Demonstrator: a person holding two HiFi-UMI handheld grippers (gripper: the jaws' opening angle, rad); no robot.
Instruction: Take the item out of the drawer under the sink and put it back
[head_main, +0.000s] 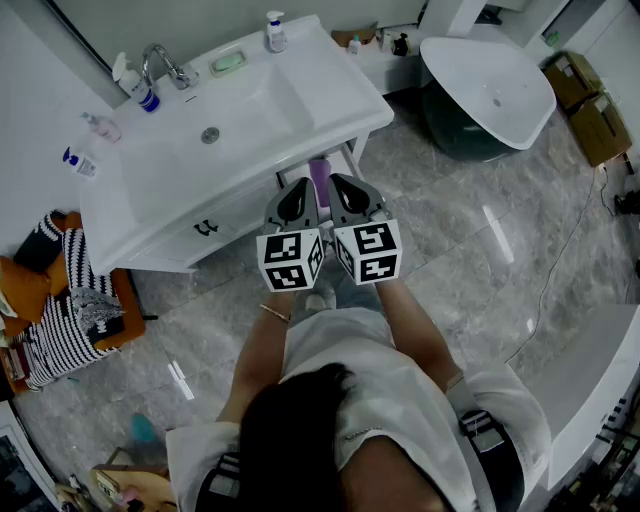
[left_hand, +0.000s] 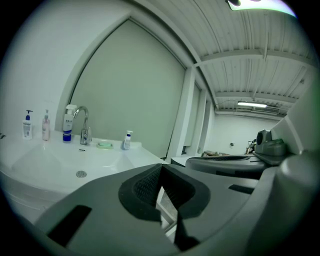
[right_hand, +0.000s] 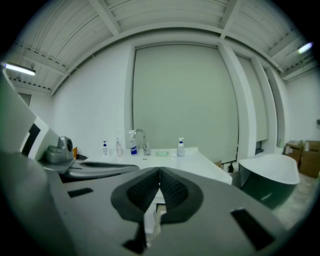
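A white sink vanity (head_main: 300, 120) stands in front of me in the head view. Under its front edge a white drawer (head_main: 343, 160) looks pulled out, and something purple (head_main: 319, 172) shows in it. My left gripper (head_main: 300, 192) and right gripper (head_main: 345, 186) hover side by side just in front of that opening, both shut and empty. In the left gripper view the left gripper (left_hand: 161, 169) has its pads together, with the basin (left_hand: 75, 160) beyond. The right gripper (right_hand: 160, 172) is likewise closed, pointing at the sink top (right_hand: 165, 159).
On the sink top stand a faucet (head_main: 165, 65), a soap dish (head_main: 228, 61) and pump bottles (head_main: 274, 32). A black drawer handle (head_main: 205, 228) is left of the grippers. A bathtub (head_main: 490, 85) and cardboard boxes (head_main: 590, 105) are at the right, a striped cloth (head_main: 65, 310) at the left.
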